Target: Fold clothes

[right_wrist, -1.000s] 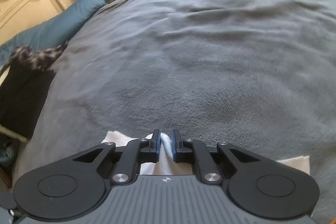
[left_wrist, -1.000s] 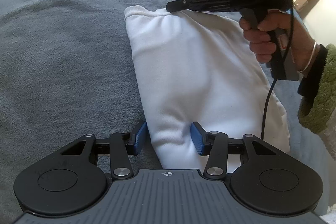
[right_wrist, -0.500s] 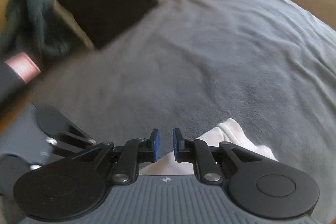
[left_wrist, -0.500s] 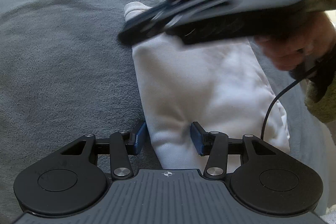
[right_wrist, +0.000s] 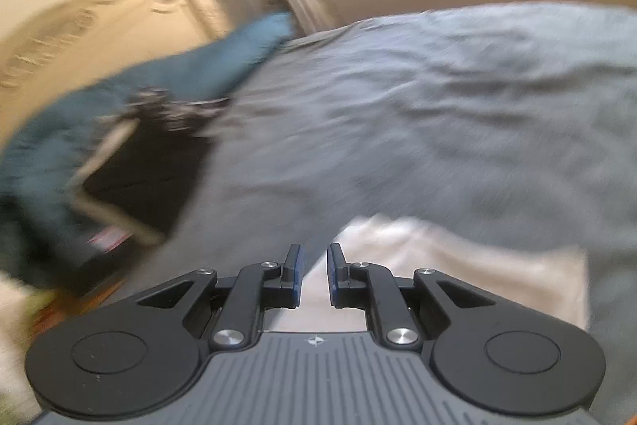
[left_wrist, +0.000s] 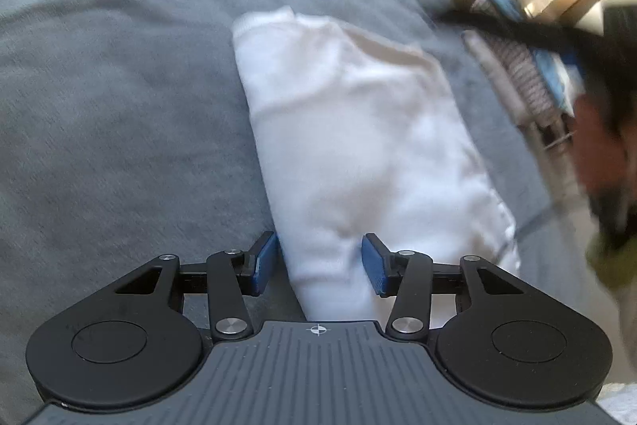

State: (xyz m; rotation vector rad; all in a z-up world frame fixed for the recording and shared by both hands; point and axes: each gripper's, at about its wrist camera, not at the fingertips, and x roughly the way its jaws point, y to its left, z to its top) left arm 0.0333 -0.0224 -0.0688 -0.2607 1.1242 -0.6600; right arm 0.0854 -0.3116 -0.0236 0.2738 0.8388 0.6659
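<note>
Left tool (left_wrist: 318,261) sat low at the near end of the folded white garment (left_wrist: 350,130), its blue pads (left_wrist: 262,263) standing apart w/ the garment's near corner between them. Left pad was beside the cloth edge, right pad over it; neither looked pressed in, so the tool was open, gripping nothing. The garment lay as a long folded bundle on the grey blanket (left_wrist: 119,106) of the bed, running away from the tool, cuff-like rib at the far end.

Risks, as a judgement: if the left tool closed here it might catch only the top layer, and a lift would peel the fold open. The loose right edge looked uneven, so a drag across the fleecy blanket could bunch it. Heavy blur on the right of the left view, where the person's hand (left_wrist: 597,146) was, suggests fast motion; a swing back in could knock the bundle.

Right tool (right_wrist: 314,275) had its pads nearly together w/ a narrow gap and nothing in it: not gripping, near closed. It hung above the garment (right_wrist: 458,265), not touching so far as I could tell.

View differences: left view alone showed the whole bundle, shelving and clutter beyond the bed. Right view alone showed a teal pillow (right_wrist: 159,78), a black item (right_wrist: 151,162) at the bed's side, the headboard and the window; only a blurred corner of the garment.
</note>
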